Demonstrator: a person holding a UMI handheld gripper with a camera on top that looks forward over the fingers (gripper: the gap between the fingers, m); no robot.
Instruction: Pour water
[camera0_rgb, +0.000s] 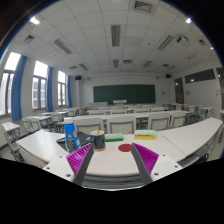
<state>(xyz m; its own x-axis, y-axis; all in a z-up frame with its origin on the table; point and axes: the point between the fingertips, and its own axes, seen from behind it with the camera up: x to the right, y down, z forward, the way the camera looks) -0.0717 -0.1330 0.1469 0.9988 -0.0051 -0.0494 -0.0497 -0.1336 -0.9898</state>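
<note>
A blue bottle (70, 136) with a pale cap stands on the white table (170, 142), just beyond my left finger. A dark cup (98, 139) stands right beside it, to its right. A flat red disc (125, 147) lies on the table ahead, between the fingers' lines. My gripper (112, 156) is open and empty, held above the table's near part, with its purple pads (146, 155) spread wide. Nothing stands between the fingers.
This is a classroom with rows of white desks (120, 122) and chairs, a green chalkboard (124, 93) on the far wall and windows (40, 85) at the left. A yellow-green flat item (146, 135) lies farther back on the table.
</note>
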